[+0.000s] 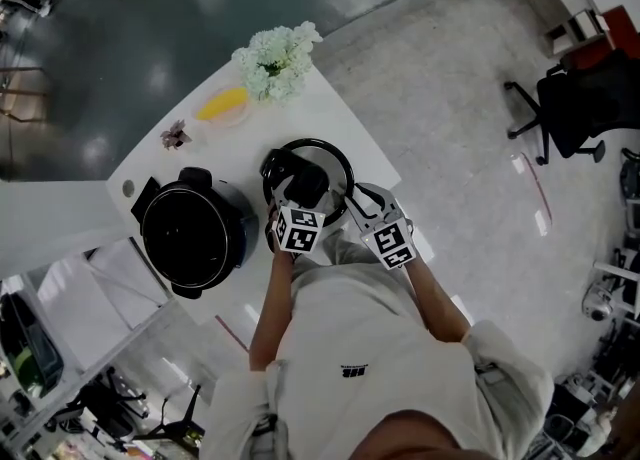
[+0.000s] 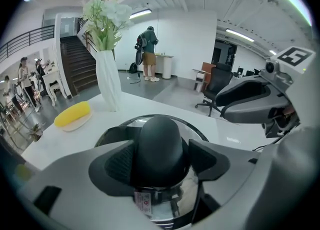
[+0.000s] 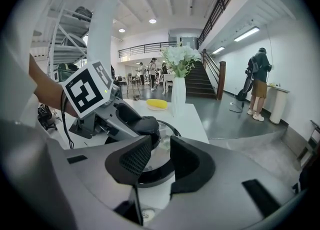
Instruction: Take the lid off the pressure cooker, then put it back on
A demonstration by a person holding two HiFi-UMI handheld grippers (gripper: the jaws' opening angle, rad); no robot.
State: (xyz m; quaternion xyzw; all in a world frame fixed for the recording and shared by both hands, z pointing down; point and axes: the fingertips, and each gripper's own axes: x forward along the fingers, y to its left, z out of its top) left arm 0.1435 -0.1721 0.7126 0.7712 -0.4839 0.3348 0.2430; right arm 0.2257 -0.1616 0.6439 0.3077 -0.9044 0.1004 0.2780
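Lid (image 1: 337,165): lay flat on the white surface (image 1: 310,116), just beside the open cooker (image 1: 195,235), not on it.
Left tool (image 2: 160,158): jaws clamped on the lid's black knob (image 2: 160,144), one pad on each side.
Right tool (image 3: 152,160): jaws a little apart with nothing between them, near the lid's rim.
Step, as judged: carrying the lid back to the cooker.
Doing it well: probably lift straight up, hold the lid level, centre it over the cooker's rim, then lower.
Risk: a knob grip could let the lid tilt.
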